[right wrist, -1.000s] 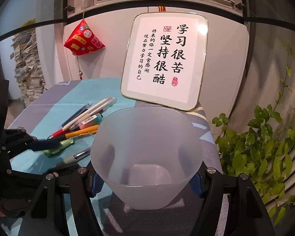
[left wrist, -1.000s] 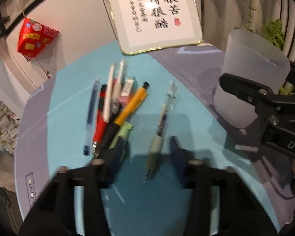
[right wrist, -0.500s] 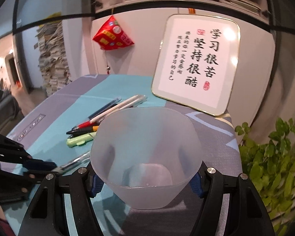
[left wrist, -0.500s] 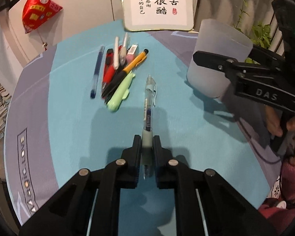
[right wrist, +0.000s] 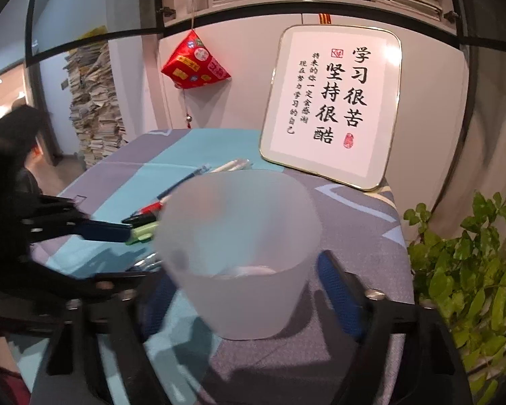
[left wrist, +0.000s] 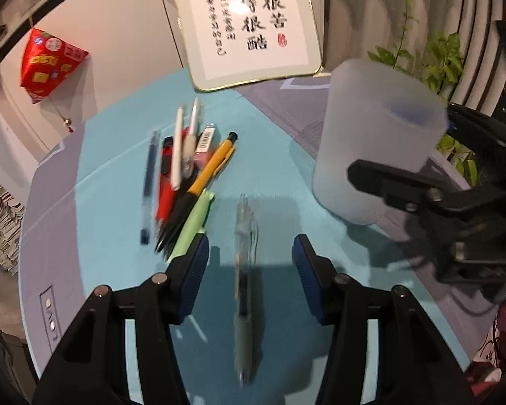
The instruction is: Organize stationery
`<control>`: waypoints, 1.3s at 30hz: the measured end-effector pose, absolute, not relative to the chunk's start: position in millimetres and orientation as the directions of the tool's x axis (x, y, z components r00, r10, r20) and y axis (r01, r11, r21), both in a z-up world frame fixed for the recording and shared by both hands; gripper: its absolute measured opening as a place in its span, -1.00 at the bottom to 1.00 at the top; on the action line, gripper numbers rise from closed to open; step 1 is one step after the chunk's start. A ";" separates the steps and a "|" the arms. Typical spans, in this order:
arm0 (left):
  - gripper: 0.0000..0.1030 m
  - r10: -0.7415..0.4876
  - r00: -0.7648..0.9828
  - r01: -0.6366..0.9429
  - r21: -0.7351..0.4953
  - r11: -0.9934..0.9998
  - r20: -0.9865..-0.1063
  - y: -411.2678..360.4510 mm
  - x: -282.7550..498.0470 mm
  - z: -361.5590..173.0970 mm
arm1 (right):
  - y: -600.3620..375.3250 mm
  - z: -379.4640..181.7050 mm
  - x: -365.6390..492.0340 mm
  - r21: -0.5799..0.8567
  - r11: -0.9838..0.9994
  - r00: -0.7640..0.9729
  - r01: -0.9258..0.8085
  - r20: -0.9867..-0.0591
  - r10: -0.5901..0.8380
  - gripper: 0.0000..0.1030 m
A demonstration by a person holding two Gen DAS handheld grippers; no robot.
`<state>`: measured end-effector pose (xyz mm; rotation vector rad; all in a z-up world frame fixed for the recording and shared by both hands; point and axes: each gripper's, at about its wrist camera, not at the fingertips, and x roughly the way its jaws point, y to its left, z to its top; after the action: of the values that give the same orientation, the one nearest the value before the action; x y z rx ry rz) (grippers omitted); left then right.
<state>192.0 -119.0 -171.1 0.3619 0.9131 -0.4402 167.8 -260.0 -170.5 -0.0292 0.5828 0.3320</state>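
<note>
From your left wrist view, your left gripper (left wrist: 249,253) stands with its jaws apart; they have just been opening, and the clear pen (left wrist: 243,280) lies between the blue pads (left wrist: 194,270), touched by neither, blurred on the teal mat (left wrist: 118,175). Take the framed calligraphy board (left wrist: 253,23) as your landmark: a cluster of pens (left wrist: 185,175) lies in front of it and to the left, and the frosted cup (left wrist: 374,141) stands to its front right, clamped by your right gripper (left wrist: 431,202). From your right wrist view, your right gripper (right wrist: 249,290) is closed on the frosted cup (right wrist: 239,236), one pad on each side of its wall. The cup sits in front of the board (right wrist: 334,101), the pens (right wrist: 145,216) to the cup's left, the left gripper (right wrist: 84,229) beside them.
</note>
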 end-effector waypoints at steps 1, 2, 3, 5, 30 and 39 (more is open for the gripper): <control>-0.03 -0.198 0.534 0.503 0.121 0.856 -0.822 -119.7 196.6 -173.7 | -260.1 -170.7 168.2 0.062 0.949 0.786 -0.308 -0.546 0.291 0.37; -0.10 -0.183 0.532 0.495 0.129 0.859 -0.826 -120.8 201.3 -176.9 | -260.3 -170.7 168.5 0.063 0.949 0.786 -0.308 -0.545 0.291 0.37; -0.33 -0.181 0.526 0.495 0.126 0.860 -0.831 -121.2 204.1 -179.0 | -260.0 -170.7 168.4 0.065 0.949 0.786 -0.308 -0.545 0.292 0.37; -0.68 -0.214 0.501 0.504 0.083 0.860 -0.839 -119.4 206.9 -179.7 | -260.0 -170.9 168.5 0.068 0.948 0.785 -0.310 -0.544 0.296 0.37; -0.80 -0.400 0.735 0.504 0.046 0.863 -0.547 -91.2 139.2 -33.5 | -250.0 -171.4 165.4 0.017 0.944 0.785 -0.329 -0.551 0.283 0.37; -0.31 -0.391 0.666 0.517 0.016 0.856 -0.635 -78.2 129.4 -66.7 | -248.1 -171.6 164.8 0.004 0.946 0.788 -0.323 -0.553 0.271 0.36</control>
<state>129.4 -78.2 -66.7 0.2021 0.6665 -0.5161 164.8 -248.1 -171.6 -0.0926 0.5814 0.3208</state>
